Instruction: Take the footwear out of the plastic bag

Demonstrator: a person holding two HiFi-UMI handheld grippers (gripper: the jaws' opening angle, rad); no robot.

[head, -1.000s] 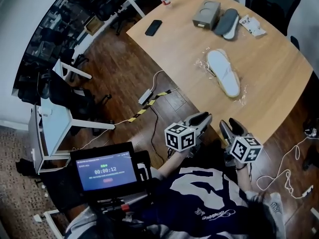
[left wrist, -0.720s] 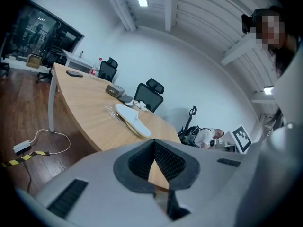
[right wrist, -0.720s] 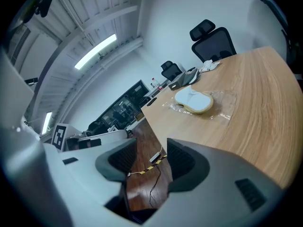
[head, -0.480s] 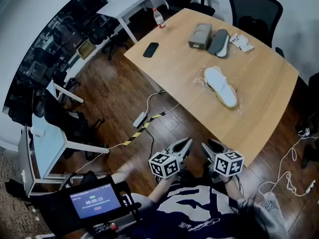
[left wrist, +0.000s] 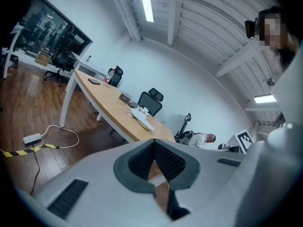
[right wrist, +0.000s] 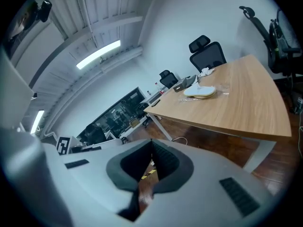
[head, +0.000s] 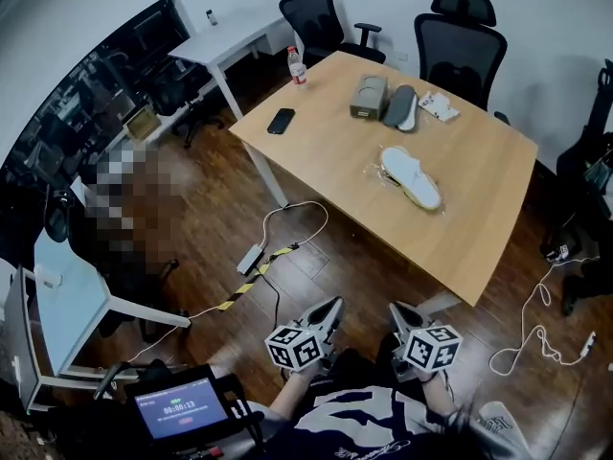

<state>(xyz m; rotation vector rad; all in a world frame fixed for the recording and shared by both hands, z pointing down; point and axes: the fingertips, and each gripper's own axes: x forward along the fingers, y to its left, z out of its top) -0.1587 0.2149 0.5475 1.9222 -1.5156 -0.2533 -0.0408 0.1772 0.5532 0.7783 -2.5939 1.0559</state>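
Change over the last second: view risen and pulled back, table (head: 479, 220) now smaller and farther off, more of the room taken in. Left gripper (head: 329, 307) and right gripper (head: 398, 311) drawn in low against the torso, above the wooden floor (head: 316, 257), well apart from the table's near edge. Bearing on the task, as a judgement: no step begun, and a full approach to the table needed before any grasp. Left pads (left wrist: 166, 161): pressed together at the tip, nothing between. Right pads (right wrist: 164, 162): likewise closed and empty. Task item: white slipper (head: 412, 178), lying flat near the middle of the table, not lifted, inside a clear plastic bag (head: 376, 170) showing only as faint glints round its outline. Other holdings at the far end: grey slipper (head: 398, 106) just beside a grey box (head: 369, 96); small printed packet (head: 439, 106); dark phone (head: 281, 121); bottle (head: 296, 65) at the corner. Hard to make out: mouth of the bag and its direction; any seal or knot; one slipper or a pair inside. Cut off: screen unit (head: 180, 412) at the lower edge, digits too small to read. Hidden: hands behind the grippers' own bodies; table legs mostly under the top.
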